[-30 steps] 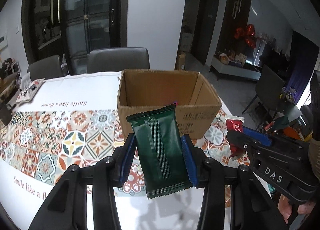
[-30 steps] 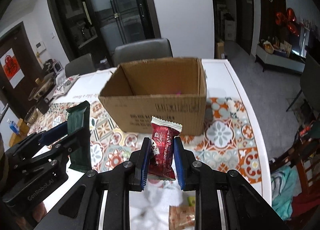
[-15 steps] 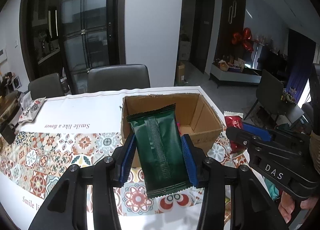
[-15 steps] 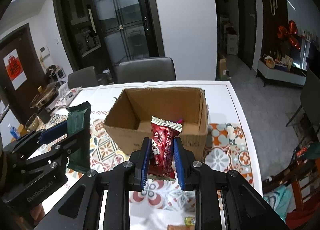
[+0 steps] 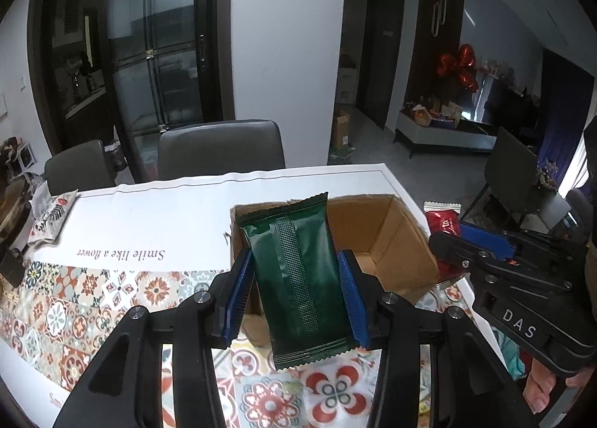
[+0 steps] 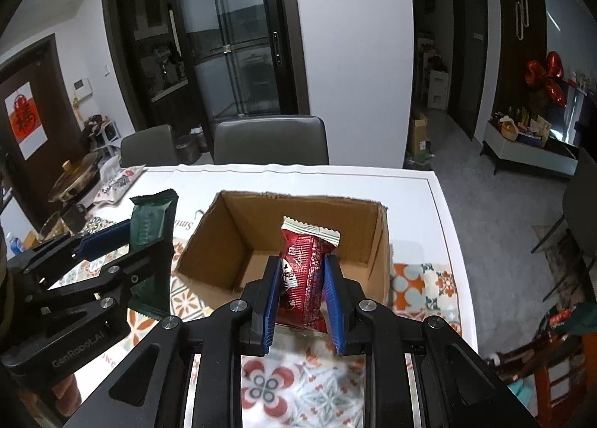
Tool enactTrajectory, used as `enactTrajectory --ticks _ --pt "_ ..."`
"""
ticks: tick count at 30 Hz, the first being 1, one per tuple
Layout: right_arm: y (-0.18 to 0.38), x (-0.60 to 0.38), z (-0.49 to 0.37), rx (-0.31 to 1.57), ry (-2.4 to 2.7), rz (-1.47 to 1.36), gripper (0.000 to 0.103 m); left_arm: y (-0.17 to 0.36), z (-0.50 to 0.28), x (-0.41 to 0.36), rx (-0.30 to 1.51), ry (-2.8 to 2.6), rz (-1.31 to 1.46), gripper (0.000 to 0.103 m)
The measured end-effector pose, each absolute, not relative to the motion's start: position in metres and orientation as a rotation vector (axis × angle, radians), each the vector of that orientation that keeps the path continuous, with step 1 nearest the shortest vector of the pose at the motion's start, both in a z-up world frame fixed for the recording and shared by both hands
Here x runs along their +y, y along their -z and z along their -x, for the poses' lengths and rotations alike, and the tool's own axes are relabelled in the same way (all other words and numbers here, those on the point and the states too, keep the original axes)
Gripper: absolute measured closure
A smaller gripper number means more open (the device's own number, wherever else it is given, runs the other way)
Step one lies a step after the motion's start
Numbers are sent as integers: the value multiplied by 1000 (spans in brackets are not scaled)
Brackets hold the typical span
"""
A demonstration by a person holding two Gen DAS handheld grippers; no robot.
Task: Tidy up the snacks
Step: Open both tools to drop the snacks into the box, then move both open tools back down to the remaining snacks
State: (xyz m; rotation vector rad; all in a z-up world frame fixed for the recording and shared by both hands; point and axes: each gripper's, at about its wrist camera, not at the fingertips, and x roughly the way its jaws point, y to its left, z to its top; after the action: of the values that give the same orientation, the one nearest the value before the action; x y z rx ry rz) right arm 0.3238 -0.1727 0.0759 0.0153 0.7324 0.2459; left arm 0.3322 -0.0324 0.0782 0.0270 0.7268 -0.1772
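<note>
Left wrist view: left gripper (image 5: pixel 296 293) is clamped on a green pack (image 5: pixel 298 279), which hides the box's (image 5: pixel 403 260) near wall and floor. At 3 o'clock, right gripper (image 6: pixel 302 288) pinches a red pack (image 6: pixel 304 279), upright before the box opening (image 6: pixel 238 226). Box contents cannot be made out. Chairs (image 6: pixel 272 141) stand beyond, at 12 o'clock.
</note>
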Motion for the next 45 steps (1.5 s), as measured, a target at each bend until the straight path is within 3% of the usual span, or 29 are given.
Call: enactTrajectory --ticks 12,14,15,16,33,45 --pt "-53 -171 -378 799 -257 -23 78 -57 -389 -37 811 120 -33 55" --pt "-48 -171 -384 816 -260 -32 71 -56 -391 -37 814 90 -43 50" --pt "-46 -171 -386 827 -257 -30 58 -55 -390 -36 817 76 -42 46" --pt "-45 -172 -386 828 -249 -31 52 -56 -388 -36 821 75 -41 46" --pt "-65 -207 -284 694 -205 -9 52 -78 -273 -59 676 193 -74 40" --pt "-43 -240 -213 720 -171 7 52 -55 -219 -101 724 360 -118 39"
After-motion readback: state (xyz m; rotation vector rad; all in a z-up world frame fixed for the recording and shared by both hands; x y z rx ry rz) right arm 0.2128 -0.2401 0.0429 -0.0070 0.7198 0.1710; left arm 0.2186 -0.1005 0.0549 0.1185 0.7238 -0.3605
